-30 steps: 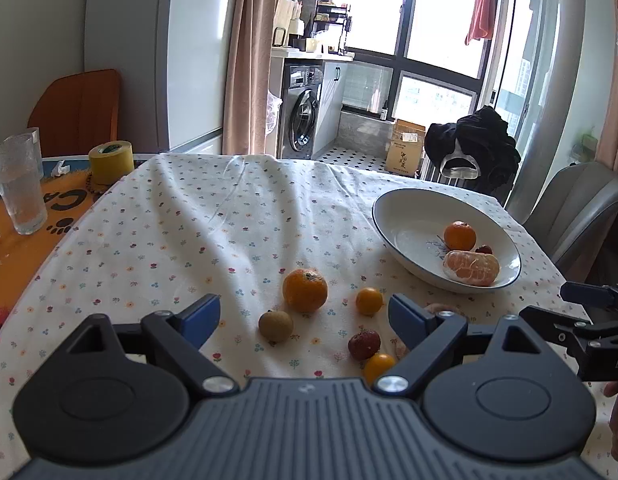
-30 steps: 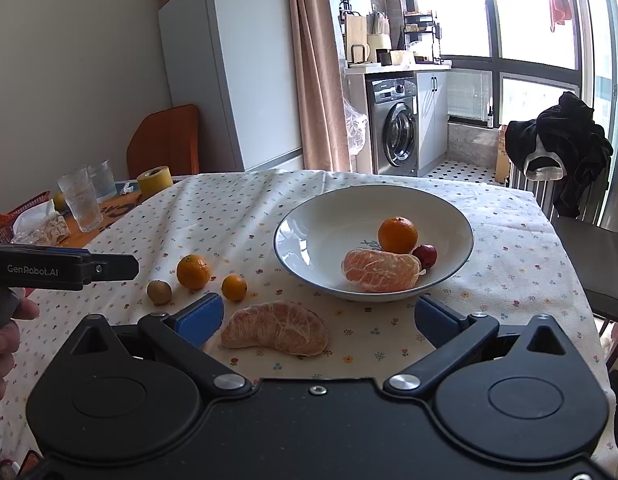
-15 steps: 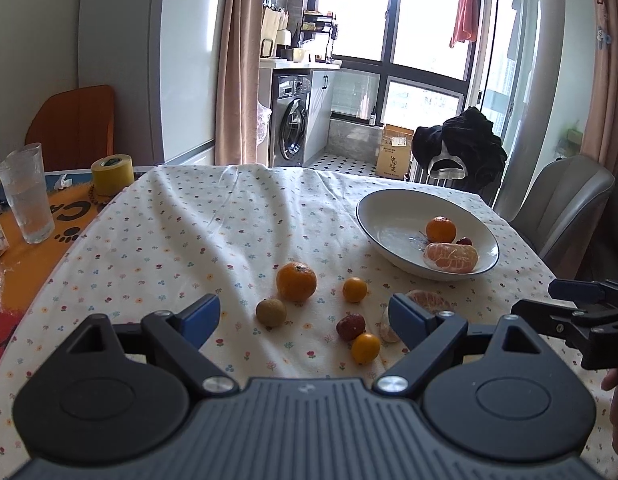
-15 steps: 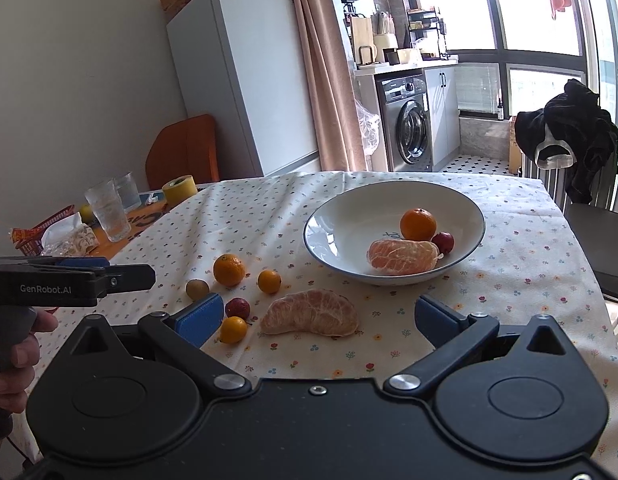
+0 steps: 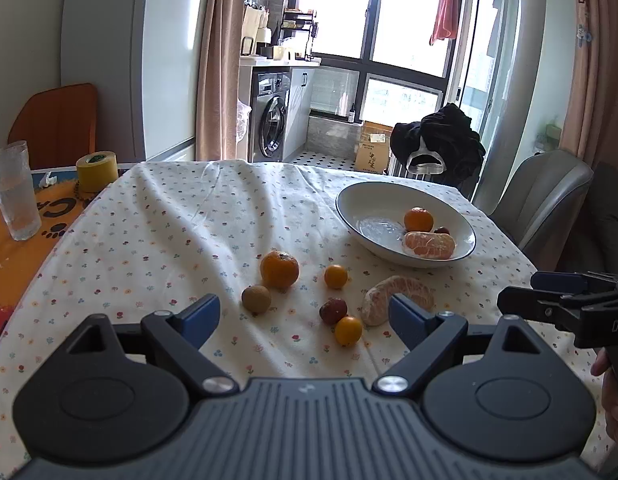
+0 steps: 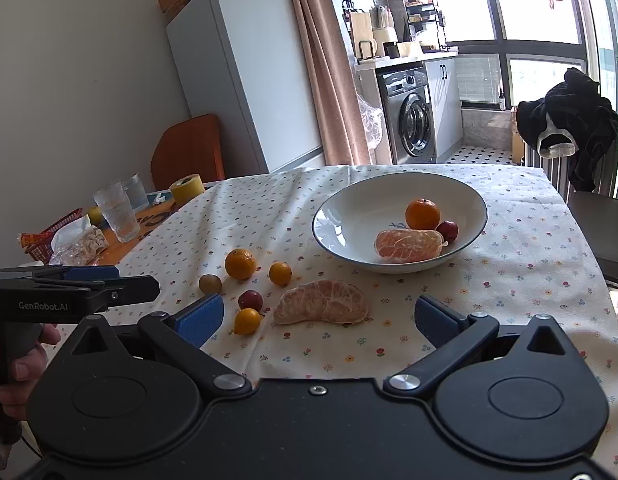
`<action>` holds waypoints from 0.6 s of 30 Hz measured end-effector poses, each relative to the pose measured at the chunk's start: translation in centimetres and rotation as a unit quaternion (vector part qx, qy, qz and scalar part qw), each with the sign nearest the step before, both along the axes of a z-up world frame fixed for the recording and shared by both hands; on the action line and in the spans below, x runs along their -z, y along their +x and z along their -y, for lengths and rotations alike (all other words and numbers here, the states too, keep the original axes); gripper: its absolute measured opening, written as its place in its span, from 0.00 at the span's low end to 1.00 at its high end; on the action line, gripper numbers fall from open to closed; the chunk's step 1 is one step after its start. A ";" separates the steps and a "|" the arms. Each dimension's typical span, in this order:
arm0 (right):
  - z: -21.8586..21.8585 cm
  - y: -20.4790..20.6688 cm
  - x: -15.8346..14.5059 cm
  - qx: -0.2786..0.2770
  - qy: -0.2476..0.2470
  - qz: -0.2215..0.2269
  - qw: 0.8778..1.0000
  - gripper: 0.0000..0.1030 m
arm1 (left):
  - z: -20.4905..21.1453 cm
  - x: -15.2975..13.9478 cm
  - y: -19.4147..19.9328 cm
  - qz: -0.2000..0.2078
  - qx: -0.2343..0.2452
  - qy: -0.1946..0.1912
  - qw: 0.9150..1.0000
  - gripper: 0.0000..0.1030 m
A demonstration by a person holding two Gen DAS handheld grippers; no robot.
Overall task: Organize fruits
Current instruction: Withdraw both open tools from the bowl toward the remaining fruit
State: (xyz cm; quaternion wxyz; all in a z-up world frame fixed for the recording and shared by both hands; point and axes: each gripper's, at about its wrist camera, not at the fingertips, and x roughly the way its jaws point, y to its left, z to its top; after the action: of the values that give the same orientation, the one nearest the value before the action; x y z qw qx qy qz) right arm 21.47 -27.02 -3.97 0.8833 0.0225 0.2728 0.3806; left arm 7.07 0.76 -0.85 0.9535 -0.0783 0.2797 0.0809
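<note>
A white bowl (image 6: 337,212) on the flowered tablecloth holds a tangerine (image 6: 422,214), a red fruit (image 6: 447,230) and a peeled half orange (image 6: 409,245). Loose on the cloth lie another peeled half orange (image 6: 323,302), a tangerine (image 6: 240,264), two small orange fruits (image 6: 280,273) (image 6: 247,321), a red fruit (image 6: 250,300) and a brown fruit (image 6: 210,283). My right gripper (image 6: 319,314) is open, just short of the loose peeled half. My left gripper (image 5: 304,314) is open too, with the red fruit (image 5: 333,311) and small orange fruit (image 5: 348,331) between its fingers' lines, held above the cloth.
At the left stand drinking glasses (image 6: 117,212), a yellow tape roll (image 6: 185,188) and a red basket with wrappers (image 6: 57,232) on an orange mat. A grey chair (image 5: 541,200) is at the table's right side. A person's hand (image 6: 25,364) holds the left gripper's handle.
Both grippers have drawn back and risen from the table, so the fruits and bowl look smaller and farther away. Both stay open; no fruit has moved.
</note>
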 end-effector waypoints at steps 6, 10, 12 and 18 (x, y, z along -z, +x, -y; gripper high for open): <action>-0.5 0.1 0.4 -0.004 -0.005 -0.005 1.000 1.00 | -0.2 0.6 0.1 0.000 0.013 -0.010 1.000 0.87; -0.9 0.4 0.9 -0.005 -0.007 -0.012 1.000 1.00 | -0.1 1.2 0.8 -0.005 0.016 -0.009 1.000 0.85; -1.1 0.5 1.3 -0.007 -0.010 -0.015 1.000 1.00 | -0.1 1.6 1.2 -0.009 0.020 -0.012 1.000 0.83; -1.4 1.3 2.1 -0.002 -0.016 -0.024 1.000 1.00 | 0.2 2.9 2.5 -0.025 0.033 -0.023 0.999 0.70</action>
State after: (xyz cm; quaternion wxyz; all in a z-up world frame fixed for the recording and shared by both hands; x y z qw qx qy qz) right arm 22.80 -25.59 -6.10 0.8760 0.0166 0.2997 0.3775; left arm 9.59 0.53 -3.74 0.9463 -0.0884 0.3077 0.0448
